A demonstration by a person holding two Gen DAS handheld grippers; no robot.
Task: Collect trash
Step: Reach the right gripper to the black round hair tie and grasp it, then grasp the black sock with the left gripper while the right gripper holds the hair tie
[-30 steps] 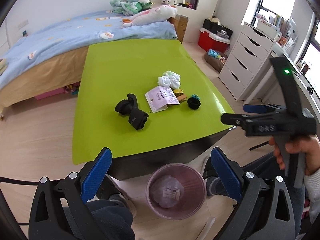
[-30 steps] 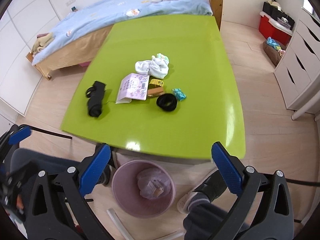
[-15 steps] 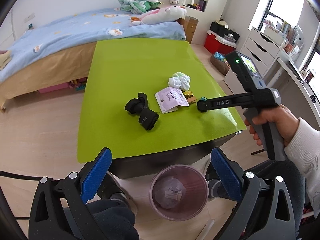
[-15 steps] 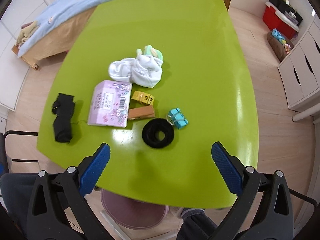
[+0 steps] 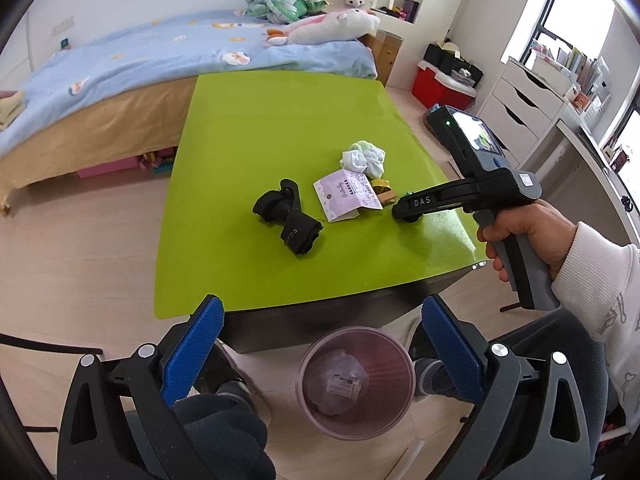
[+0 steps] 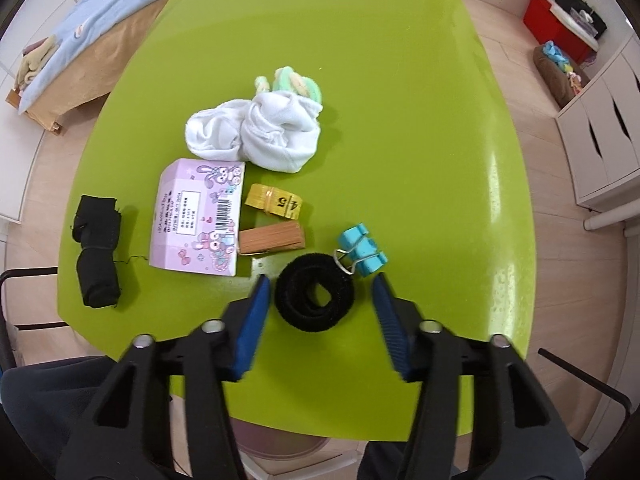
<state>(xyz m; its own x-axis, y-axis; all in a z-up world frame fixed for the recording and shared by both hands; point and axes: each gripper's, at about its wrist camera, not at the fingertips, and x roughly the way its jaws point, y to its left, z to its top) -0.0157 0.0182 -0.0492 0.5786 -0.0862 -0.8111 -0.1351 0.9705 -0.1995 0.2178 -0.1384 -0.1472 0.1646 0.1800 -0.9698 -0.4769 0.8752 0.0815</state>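
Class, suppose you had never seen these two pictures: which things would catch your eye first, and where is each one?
The bright green table fills the view, with a small cluster of clutter near its front edge. The right gripper hangs open around a black fabric ring, with blue clips touching the ring's far side. On the floor below the table's near edge stands a pink bin, framed by the open left gripper.

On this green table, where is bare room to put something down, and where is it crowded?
The far half of the green table, beyond the white socks, is bare, and so is its right side past the blue clips. It is crowded between the black socks and the black ring, where the right gripper is.
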